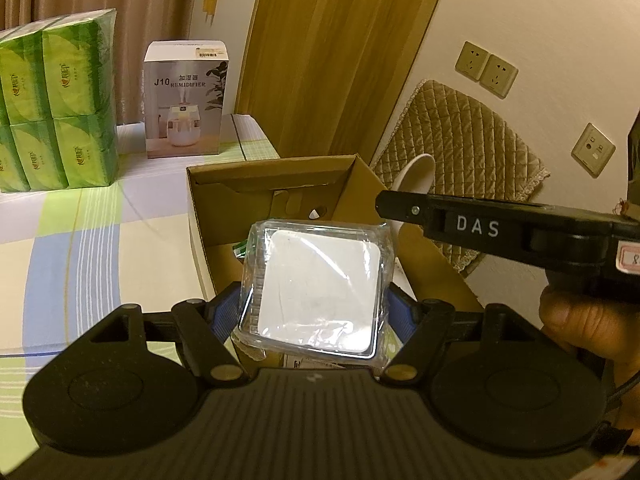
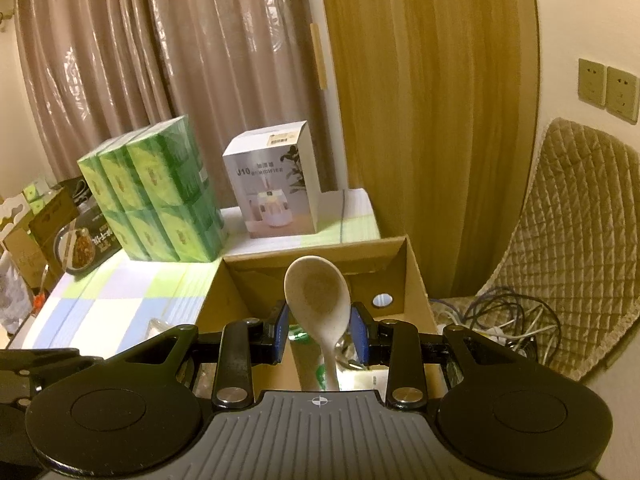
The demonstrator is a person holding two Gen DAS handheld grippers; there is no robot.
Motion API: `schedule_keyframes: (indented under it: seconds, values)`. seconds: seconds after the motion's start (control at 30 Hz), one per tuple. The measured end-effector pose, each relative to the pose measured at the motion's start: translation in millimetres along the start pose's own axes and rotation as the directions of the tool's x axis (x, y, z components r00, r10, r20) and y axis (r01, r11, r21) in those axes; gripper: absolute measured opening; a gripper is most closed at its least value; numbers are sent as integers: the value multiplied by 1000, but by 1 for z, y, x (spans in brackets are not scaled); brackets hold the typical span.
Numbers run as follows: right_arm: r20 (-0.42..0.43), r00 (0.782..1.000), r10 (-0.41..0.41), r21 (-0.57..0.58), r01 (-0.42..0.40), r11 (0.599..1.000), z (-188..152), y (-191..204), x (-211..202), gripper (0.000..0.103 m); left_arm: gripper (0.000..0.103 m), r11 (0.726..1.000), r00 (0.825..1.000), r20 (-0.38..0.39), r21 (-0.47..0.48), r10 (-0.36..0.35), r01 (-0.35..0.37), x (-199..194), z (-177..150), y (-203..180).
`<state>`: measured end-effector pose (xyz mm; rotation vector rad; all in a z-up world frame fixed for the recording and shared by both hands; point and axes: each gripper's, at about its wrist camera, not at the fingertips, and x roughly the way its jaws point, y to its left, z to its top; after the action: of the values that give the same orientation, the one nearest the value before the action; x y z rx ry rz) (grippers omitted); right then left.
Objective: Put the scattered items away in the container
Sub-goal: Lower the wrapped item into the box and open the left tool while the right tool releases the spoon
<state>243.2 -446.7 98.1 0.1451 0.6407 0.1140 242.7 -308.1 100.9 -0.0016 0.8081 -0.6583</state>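
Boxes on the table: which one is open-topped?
The brown cardboard box nearest the grippers; the white humidifier box and green tissue packs behind it are sealed.

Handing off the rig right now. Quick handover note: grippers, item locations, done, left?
Left gripper: shut on a clear-wrapped square white pack, held over the near end of the open cardboard box.
Right gripper: shut on a white spoon, bowl end forward, also over the box.
Done: some small items already lie in the box; they are too hidden to name.
Left: lower and release both items into the box. Green tissue packs and the humidifier box stand on the table behind; whether they belong to the job is unclear.
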Motion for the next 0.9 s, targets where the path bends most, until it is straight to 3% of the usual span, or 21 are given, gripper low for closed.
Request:
schedule_keyframes:
  seconds: [0.17,0.2,0.27,0.67,0.77,0.9]
  values:
    - [3,999,36,29,-36,999,3,-4,8,33,70,1000,1000,-3,-13,-5,5,6,2,0]
    - [8,999,35,36,-35,999,3,-5,8,38,70,1000,1000,-4,-13,-4,4,7,2,0]
    - [23,999,33,49,-34,998,2,-7,7,58,70,1000,1000,-7,-16,-2,2,8,2,1]
    - [24,1000,-11,112,8,994,-12,-27,-4,61,70,1000,1000,0,4,4,-4,10,1,1]
    - [34,999,-20,117,16,993,-12,-29,-9,62,81,1000,1000,11,7,5,-5,8,4,-1]
    - [43,999,-21,116,16,993,-12,-29,-16,62,81,1000,1000,26,19,13,-13,3,6,-4]
